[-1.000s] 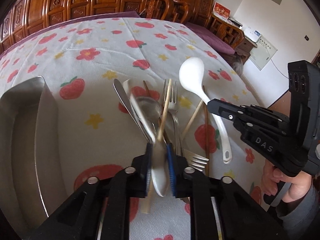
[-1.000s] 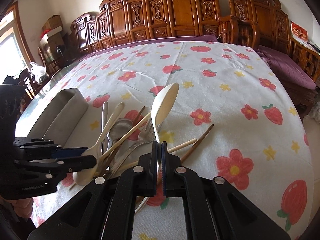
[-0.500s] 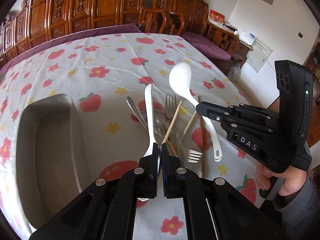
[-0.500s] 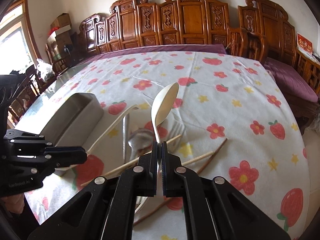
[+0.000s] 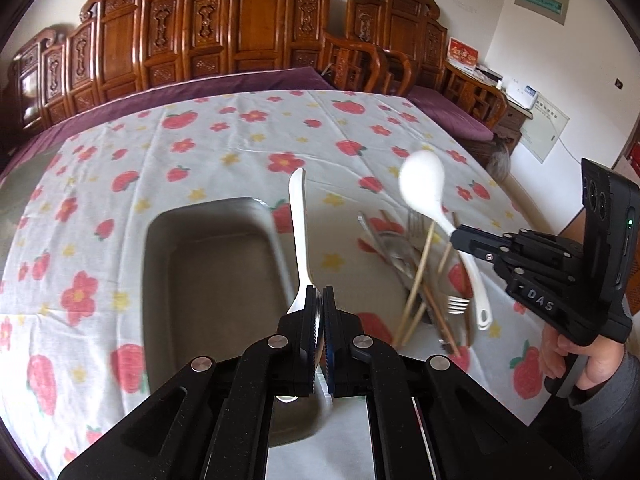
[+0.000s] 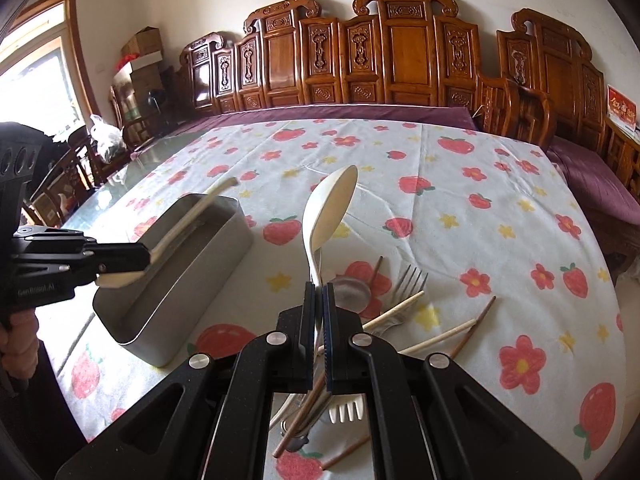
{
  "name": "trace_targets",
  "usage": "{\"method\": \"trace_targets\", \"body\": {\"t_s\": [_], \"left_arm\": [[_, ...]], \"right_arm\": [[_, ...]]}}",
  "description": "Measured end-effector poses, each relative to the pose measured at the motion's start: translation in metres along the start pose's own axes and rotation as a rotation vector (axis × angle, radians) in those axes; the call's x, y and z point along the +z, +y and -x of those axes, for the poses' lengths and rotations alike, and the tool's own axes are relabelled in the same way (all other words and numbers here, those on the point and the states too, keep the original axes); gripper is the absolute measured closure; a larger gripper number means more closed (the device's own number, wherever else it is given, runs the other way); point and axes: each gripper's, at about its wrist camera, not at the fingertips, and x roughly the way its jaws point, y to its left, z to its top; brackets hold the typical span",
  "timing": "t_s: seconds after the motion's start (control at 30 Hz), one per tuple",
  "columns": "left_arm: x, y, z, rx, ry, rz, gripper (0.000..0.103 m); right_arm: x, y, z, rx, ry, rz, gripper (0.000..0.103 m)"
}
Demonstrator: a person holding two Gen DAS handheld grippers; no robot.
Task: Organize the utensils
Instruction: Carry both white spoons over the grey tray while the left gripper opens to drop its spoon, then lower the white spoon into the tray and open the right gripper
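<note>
My left gripper [image 5: 322, 292] is shut on a white spoon [image 5: 298, 220] near its bowl, and the handle points up and away. It hangs over the right side of the grey metal tray [image 5: 208, 276]. My right gripper [image 6: 319, 286] is shut on the handle of a second white spoon [image 6: 328, 208], bowl upward, above the utensil pile [image 6: 400, 304]. The right wrist view shows the left gripper [image 6: 146, 256] with its spoon [image 6: 188, 220] over the tray [image 6: 172, 312]. The left wrist view shows the right gripper [image 5: 454, 236] holding its spoon [image 5: 424, 184] over the pile [image 5: 416, 272].
The pile holds forks, a metal spoon, a knife and several chopsticks on the strawberry-print cloth [image 5: 224, 148]. A person's hand [image 5: 592, 364] grips the right tool. Carved wooden benches [image 6: 400, 52] stand behind the table. The table's right edge is close to the pile.
My left gripper closed on the white spoon, lifted it out of the pile and carried it left over the tray. My right gripper rose with its own spoon.
</note>
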Motion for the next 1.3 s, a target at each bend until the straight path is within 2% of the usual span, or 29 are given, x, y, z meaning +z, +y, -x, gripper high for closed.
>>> {"method": "trace_targets", "body": {"t_s": [0.33, 0.53, 0.7, 0.9, 1.3], "left_arm": [[-0.011, 0.049, -0.008, 0.045, 0.013, 0.098, 0.101], [-0.018, 0.06, -0.012, 0.06, 0.027, 0.119, 0.1], [-0.021, 0.065, -0.012, 0.058, 0.031, 0.127, 0.093], [-0.017, 0.073, 0.011, 0.076, -0.028, 0.113, 0.086], [-0.014, 0.112, 0.053, 0.148, -0.114, 0.129, 0.085]], "right_arm": [[-0.001, 0.015, -0.012, -0.008, 0.02, 0.024, 0.099], [-0.001, 0.031, -0.014, 0.009, 0.024, 0.039, 0.099], [0.001, 0.047, -0.012, 0.011, 0.02, 0.053, 0.099], [0.007, 0.074, -0.011, 0.012, 0.018, 0.087, 0.099], [0.028, 0.139, -0.037, 0.054, 0.042, 0.119, 0.099]]}}
